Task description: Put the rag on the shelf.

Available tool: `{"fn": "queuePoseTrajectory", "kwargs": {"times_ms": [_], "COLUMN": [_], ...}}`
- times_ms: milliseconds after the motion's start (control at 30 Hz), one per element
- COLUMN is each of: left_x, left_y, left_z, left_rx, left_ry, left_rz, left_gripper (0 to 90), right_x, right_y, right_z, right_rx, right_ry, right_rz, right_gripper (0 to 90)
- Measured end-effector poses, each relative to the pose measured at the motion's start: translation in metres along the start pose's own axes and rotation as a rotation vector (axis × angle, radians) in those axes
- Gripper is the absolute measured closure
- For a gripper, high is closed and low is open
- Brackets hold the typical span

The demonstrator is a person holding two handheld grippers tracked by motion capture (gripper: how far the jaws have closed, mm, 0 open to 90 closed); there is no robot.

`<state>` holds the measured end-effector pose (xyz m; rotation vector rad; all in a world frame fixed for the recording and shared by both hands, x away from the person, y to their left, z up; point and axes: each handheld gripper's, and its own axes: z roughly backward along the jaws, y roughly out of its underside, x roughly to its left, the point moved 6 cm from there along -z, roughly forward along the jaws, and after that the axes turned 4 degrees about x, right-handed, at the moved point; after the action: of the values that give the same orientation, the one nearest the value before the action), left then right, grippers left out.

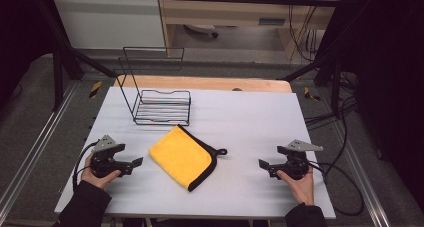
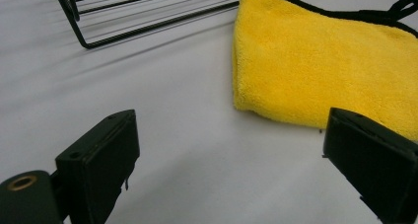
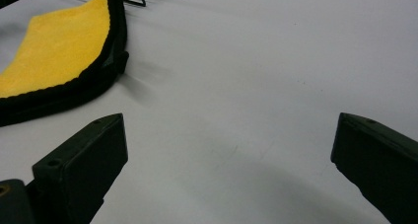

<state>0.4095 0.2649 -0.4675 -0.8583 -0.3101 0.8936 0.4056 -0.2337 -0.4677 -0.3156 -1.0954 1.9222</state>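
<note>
Between the left gripper's [image 2: 231, 150] wide-parted black jaws lies bare white table [image 2: 187, 150], nothing held, and just past them, at about 1 o'clock in the left gripper view, sits the folded yellow microfibre cloth [image 2: 320, 66] with its black-bound edge and hanging loop [image 2: 401, 7]. Likewise the right gripper [image 3: 229, 155] stands with jaws spread and empty over the tabletop, the cloth well off at 10 o'clock in its own view. From the high view, the cloth [image 1: 182, 156] lies flat near the table's middle, the left gripper [image 1: 131, 163] near it at 9 o'clock, the right gripper [image 1: 266, 164] farther off at 3 o'clock, and a black wire rack [image 1: 162, 107] stands apart from it at 12 o'clock. Judging from this, the cloth is about to be picked up. The likely trouble is a shallow pinch: the plush pile is thick and folded, so jaws closing on the top layer alone could let the fold open and the cloth sag or drag. A low approach could also push the cloth along the smooth table towards the rack rather than grip it.
</note>
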Motion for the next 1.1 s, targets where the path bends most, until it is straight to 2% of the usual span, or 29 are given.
{"fn": "queuePoseTrajectory", "kwargs": {"times_ms": [200, 533, 767, 1067, 1100], "left_x": [-0.001, 0.0, 0.001, 0.001, 0.001], "left_y": [0.002, 0.003, 0.003, 0.003, 0.003], "left_z": [-0.002, -0.001, 0.0, 0.001, 0.001], "left_rx": [0.009, 0.005, 0.009, 0.006, 0.006], "left_ry": [0.001, 0.0, -0.007, -0.013, -0.013], "left_rz": [-0.003, -0.006, -0.005, -0.002, -0.002], "left_gripper": [6.9, 6.8, 6.8, 6.8, 6.9], "right_x": [0.007, 0.035, 0.06, 0.103, 0.103], "right_y": [-0.002, -0.009, -0.015, -0.022, -0.022], "right_z": [-0.002, -0.016, -0.029, -0.05, -0.05], "right_rx": [0.008, 0.033, 0.046, 0.082, 0.082], "right_ry": [0.005, -0.022, -0.051, -0.081, -0.081], "right_rz": [0.019, 0.061, 0.081, 0.144, 0.144], "right_gripper": [1.3, 1.6, 2.3, 3.3, 3.3]}}
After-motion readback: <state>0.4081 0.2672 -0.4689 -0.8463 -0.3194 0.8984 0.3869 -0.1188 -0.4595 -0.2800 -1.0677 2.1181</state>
